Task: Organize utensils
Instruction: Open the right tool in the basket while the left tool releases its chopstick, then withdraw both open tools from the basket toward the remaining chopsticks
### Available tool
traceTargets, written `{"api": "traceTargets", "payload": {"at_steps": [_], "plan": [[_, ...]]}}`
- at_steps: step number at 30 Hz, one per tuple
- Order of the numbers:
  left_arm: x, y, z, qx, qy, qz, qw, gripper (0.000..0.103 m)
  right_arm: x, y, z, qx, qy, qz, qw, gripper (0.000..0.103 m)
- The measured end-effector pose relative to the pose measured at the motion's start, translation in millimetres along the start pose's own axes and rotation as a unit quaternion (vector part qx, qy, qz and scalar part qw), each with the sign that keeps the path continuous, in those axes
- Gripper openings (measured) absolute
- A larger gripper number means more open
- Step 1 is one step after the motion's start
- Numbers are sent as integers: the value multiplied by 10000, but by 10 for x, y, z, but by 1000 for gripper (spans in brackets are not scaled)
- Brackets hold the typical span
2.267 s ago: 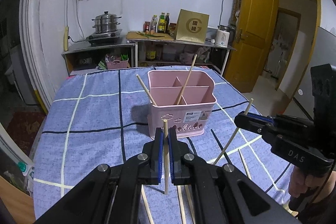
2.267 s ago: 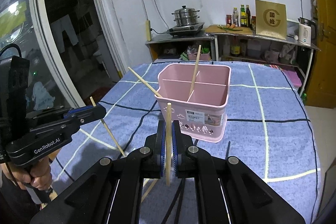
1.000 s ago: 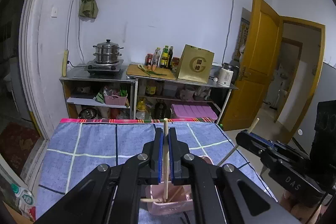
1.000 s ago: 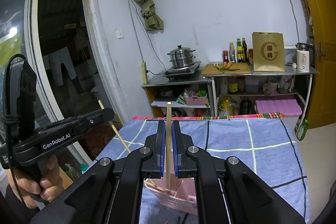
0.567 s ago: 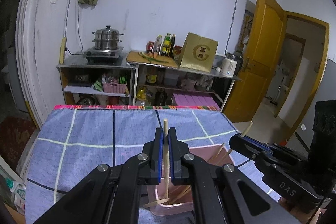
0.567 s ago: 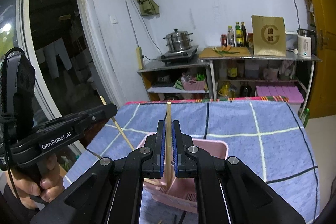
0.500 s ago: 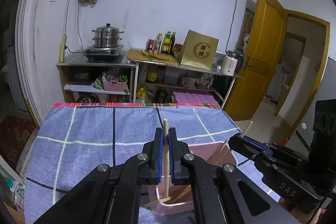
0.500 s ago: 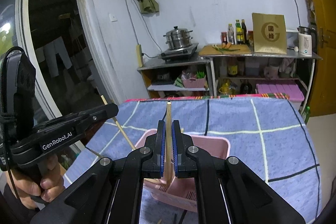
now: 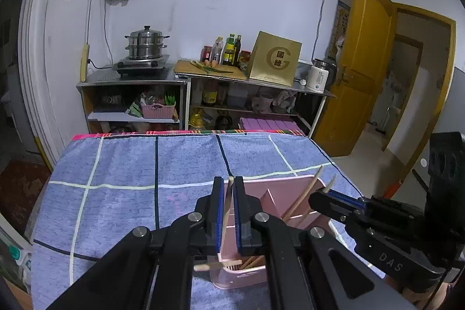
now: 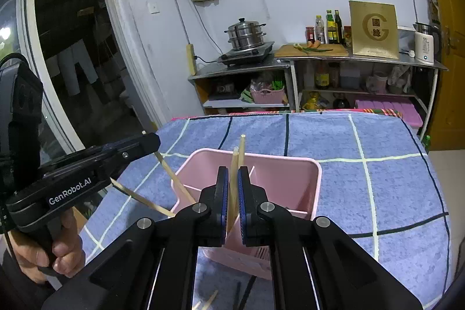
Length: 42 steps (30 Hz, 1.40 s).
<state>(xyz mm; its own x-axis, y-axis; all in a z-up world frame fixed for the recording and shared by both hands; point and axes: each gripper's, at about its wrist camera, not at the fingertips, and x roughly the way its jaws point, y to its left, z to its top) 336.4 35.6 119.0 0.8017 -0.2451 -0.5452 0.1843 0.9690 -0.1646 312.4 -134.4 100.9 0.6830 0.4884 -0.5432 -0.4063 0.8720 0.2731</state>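
The left gripper (image 9: 228,211) is clamped on an upright wooden chopstick (image 9: 227,208), and the right gripper (image 10: 231,204) pinches another chopstick (image 10: 233,188) (a person's hand (image 10: 43,249) grips the left tool's handle). Both sticks dip into the pink utensil basket (image 10: 302,182), where more chopsticks lean. It stands on the blue checked tablecloth (image 9: 125,182); beyond are kitchen shelves (image 9: 130,100).

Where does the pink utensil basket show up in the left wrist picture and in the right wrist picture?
Left wrist: pink utensil basket sits low, right of centre, partly behind the left gripper.
Right wrist: basket is low at centre, behind the right gripper.
Shared landmark: the steel steamer pot on the back counter.
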Motion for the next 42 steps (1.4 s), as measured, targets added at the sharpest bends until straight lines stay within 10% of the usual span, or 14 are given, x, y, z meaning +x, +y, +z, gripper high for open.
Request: {"api": "traceTargets", "payload": {"at_steps": [21,42], "plan": [[-1052,-210,-559,164,-576,-73,9982,12,-1007,41,-419,-144,-475,95,9987,13],[-1284,-416,-1704,296,33,-143,9995,19,-1478,-224,-1304,206,-155,-256,9993,13]]}}
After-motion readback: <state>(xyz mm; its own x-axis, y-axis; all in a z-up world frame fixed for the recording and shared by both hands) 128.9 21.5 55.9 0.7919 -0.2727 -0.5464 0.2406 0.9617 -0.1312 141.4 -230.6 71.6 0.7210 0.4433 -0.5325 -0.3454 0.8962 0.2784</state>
